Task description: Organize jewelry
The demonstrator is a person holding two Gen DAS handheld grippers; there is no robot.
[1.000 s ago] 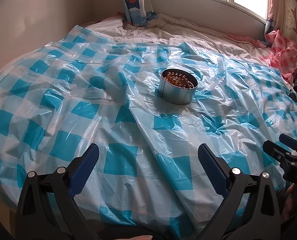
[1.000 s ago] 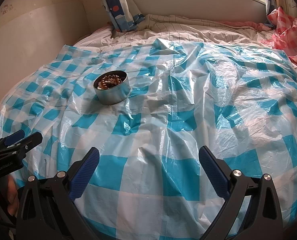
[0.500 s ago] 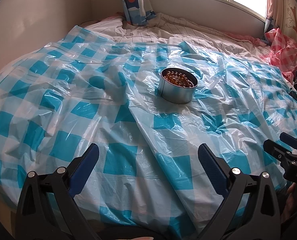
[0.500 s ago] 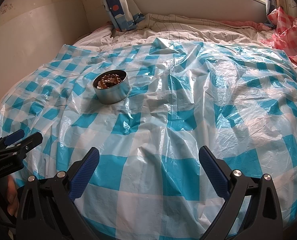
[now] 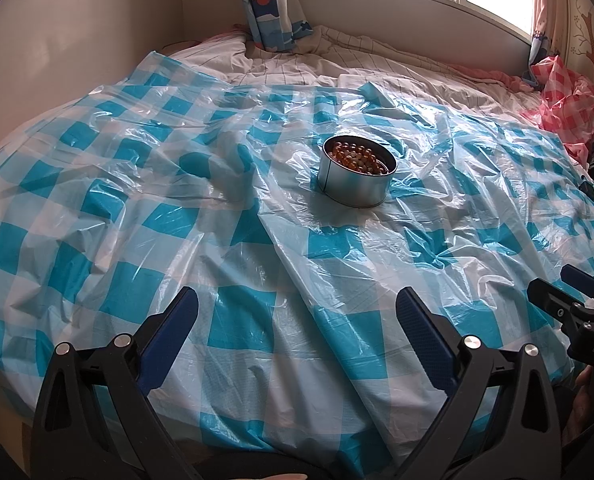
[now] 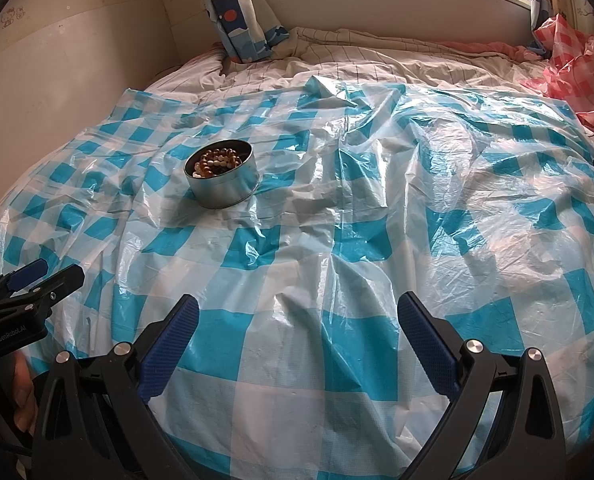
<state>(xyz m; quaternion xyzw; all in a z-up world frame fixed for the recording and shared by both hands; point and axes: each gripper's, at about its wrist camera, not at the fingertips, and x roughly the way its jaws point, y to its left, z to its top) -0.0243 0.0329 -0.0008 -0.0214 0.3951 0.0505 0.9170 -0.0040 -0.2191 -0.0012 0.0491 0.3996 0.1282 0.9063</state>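
Grippers: our left gripper [image 5: 295,312] and right gripper [image 6: 297,312] both gape wide, holding nothing.
Tin [image 5: 356,176]: beads [image 5: 355,156] inside.
Risk: we could tip it on the soft sheet [image 5: 137,240].

A round tin [image 5: 355,182] of amber beads [image 5: 355,157] is sitting on the checked plastic sheet [image 5: 177,216], well beyond the left claw [image 5: 297,316], whose jaws are gaping wide.

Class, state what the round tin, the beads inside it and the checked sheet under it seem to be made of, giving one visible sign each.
Round tin: probably thin metal, brushed silvery sheen.
Beads: glossy amber and brown; glass, resin or stone, unclear.
Checked sheet: thin plastic film, translucent, crinkled, shiny.
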